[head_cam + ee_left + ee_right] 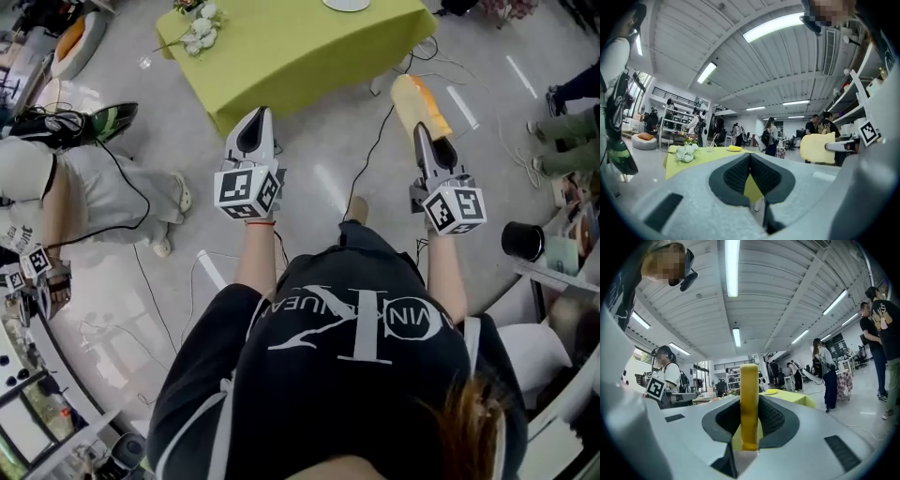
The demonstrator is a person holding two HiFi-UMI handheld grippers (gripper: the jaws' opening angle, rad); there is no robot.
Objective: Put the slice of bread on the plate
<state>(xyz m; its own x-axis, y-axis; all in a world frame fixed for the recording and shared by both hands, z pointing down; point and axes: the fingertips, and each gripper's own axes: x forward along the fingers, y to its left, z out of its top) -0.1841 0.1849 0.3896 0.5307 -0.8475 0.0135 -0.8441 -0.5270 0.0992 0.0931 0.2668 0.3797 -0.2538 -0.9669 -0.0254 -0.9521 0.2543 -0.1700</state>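
Observation:
My right gripper (419,129) is shut on a slice of pale yellow bread (417,98), held on edge out in front of me above the grey floor. In the right gripper view the bread (749,394) stands upright between the pads of that gripper (749,404). My left gripper (255,114) is held level beside it, its jaws shut with nothing between them (750,157); from there the bread (817,147) shows off to the right. A plate (347,5) lies on the far side of the green table (309,52) ahead.
White flowers (199,30) lie at the table's left corner. A person sits on the floor at the left (94,187). Cables trail across the floor (370,141). Shelving with a black cup (522,241) is at my right. People stand in the distance (769,136).

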